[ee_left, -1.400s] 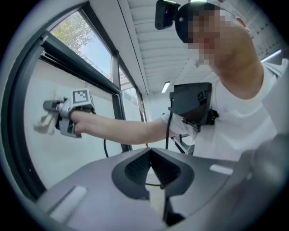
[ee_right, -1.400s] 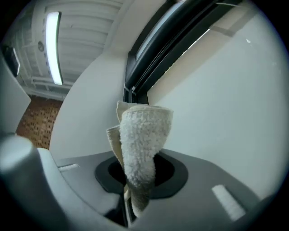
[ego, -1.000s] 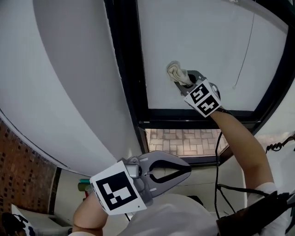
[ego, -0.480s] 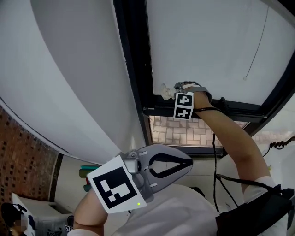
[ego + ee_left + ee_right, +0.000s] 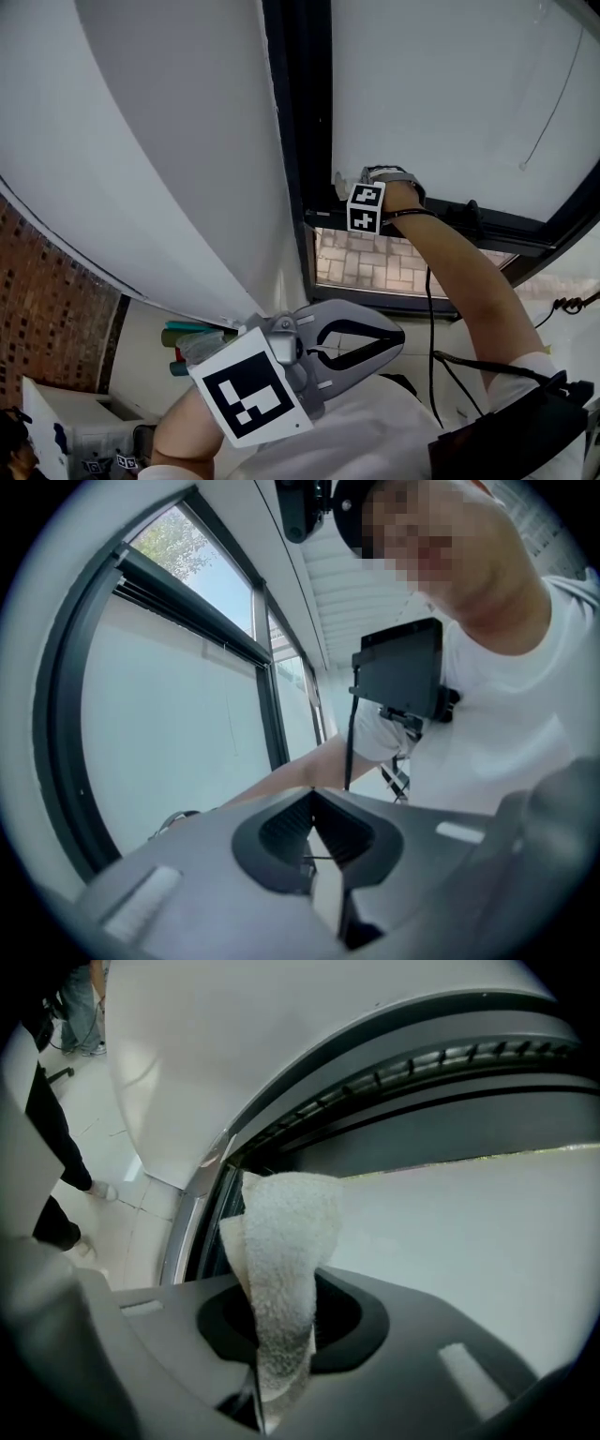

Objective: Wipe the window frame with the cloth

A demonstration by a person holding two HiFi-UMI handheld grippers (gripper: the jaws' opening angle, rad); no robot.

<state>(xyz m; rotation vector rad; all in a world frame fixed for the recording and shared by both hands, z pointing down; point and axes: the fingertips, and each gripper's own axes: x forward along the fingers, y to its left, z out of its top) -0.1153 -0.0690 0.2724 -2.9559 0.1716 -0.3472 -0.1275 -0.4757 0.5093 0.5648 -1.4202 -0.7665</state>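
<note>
Two grippers and one cloth are seen. The right gripper is held up at the centre of the head view. Its jaws are closed on the single pale, towel-like cloth, which sticks out between them. The cloth's free end is set at the inside corner of the dark window frame, where the upright bar meets the cross bar. Whether it touches the frame cannot be told. The left gripper is held low at the bottom centre, well apart from the frame, with its jaws brought together tip to tip and nothing between them. One marker cube is carried on each gripper. The upper right is filled by a white pane, crossed by one thin cord. Brick paving is shown through the clear glass below the cross bar. A white wall takes up the upper left, and a red brick wall the lower left edge.
</note>
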